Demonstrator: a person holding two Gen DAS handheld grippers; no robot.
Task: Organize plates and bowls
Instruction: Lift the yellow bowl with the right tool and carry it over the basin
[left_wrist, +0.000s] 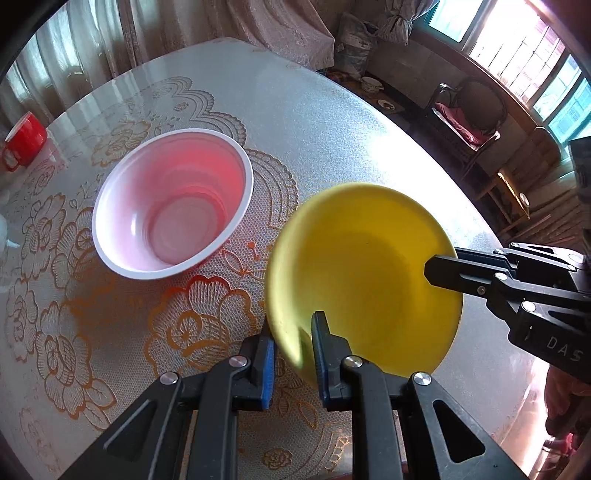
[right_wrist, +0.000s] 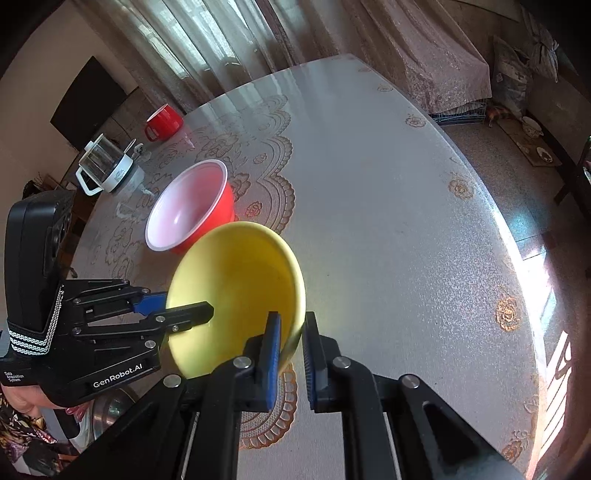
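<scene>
A yellow bowl (left_wrist: 365, 277) is held above the table, tilted, with both grippers on its rim. My left gripper (left_wrist: 293, 339) has the near rim between its blue pads; it also shows in the right wrist view (right_wrist: 184, 302). My right gripper (right_wrist: 291, 332) has the opposite rim between its pads; its black finger shows in the left wrist view (left_wrist: 461, 275) over the far rim. A red bowl with a white inside (left_wrist: 173, 203) stands upright on the table, left of and beyond the yellow bowl; it also shows in the right wrist view (right_wrist: 192, 206).
The round table (right_wrist: 388, 203) has a lace-pattern cover. A red mug (right_wrist: 162, 122) and a glass jug with a white base (right_wrist: 107, 166) stand at its far left edge. Chairs (left_wrist: 469, 110) and a window lie beyond the right edge.
</scene>
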